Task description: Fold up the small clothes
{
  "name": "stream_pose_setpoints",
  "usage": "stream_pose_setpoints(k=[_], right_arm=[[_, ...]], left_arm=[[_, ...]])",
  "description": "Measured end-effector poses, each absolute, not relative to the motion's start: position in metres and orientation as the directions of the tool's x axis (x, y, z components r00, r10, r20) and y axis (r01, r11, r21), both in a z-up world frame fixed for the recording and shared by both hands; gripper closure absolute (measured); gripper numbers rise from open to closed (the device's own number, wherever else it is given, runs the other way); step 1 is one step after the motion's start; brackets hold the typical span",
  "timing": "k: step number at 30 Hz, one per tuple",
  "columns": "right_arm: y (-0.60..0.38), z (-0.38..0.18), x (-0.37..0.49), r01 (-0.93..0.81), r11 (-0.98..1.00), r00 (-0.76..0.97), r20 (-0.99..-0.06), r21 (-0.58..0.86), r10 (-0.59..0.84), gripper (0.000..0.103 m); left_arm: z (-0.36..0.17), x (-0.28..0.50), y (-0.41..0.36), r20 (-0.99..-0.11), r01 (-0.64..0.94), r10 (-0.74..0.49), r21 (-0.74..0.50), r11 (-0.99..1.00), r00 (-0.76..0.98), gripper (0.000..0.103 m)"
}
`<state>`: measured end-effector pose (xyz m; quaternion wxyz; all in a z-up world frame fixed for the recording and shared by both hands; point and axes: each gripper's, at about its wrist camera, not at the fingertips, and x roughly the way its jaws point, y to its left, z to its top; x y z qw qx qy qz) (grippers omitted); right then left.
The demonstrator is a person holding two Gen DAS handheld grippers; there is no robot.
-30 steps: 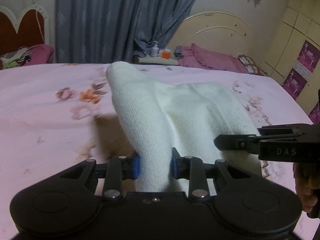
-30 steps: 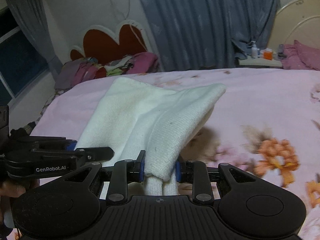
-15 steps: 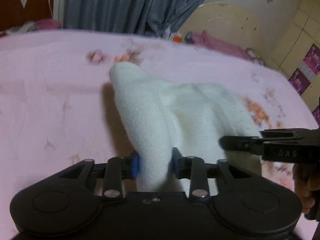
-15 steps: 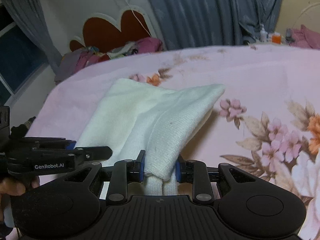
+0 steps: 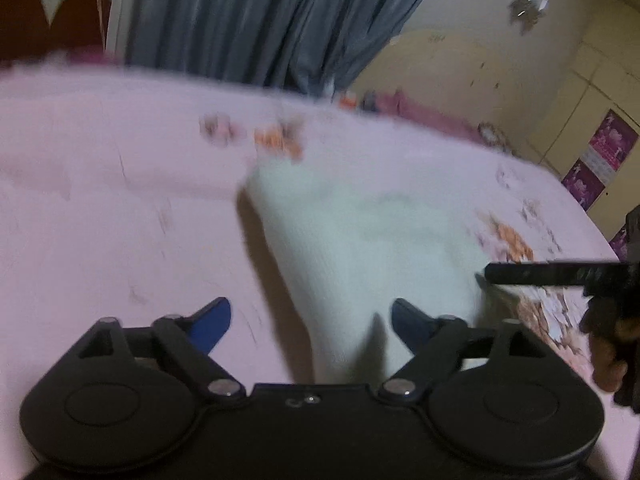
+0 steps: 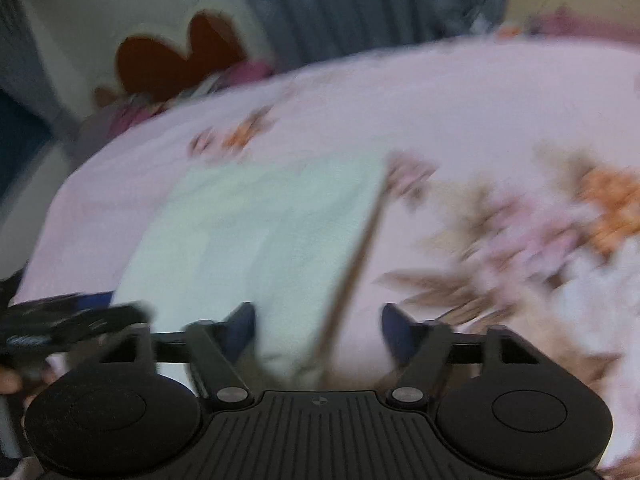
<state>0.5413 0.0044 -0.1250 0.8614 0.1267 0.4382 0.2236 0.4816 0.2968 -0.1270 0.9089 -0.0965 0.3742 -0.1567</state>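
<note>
Both grippers, left gripper [image 5: 310, 316] and right gripper [image 6: 318, 320], have just been opening; jaws now stand apart, releasing the white knit garment [image 5: 360, 232] onto the bed [image 5: 100, 200]. Soft, light, limp: likely best pinched at corners.

Garment [image 5: 360, 232] lies on bed [image 5: 100, 200] — curtain [image 5: 260, 16] behind.

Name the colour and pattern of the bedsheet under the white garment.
Pink with orange and brown flower prints on the bedsheet, clearest in the right wrist view.
</note>
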Motion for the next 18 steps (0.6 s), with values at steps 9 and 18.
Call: stream_pose_setpoints(k=[9, 18], right_arm=[[0.049, -0.126, 0.573, -0.365, 0.895, 0.547, -0.720, 0.255, 0.428, 0.078], [0.045, -0.146, 0.580, -0.301, 0.921, 0.548, -0.745, 0.247, 0.379, 0.076]], left_arm=[[-0.140, 0.535, 0.259, -0.662, 0.299, -0.379, -0.237, 0.924, 0.647, 0.064], [-0.141, 0.534, 0.260, -0.628, 0.310, -0.393, -0.244, 0.919, 0.671, 0.063]])
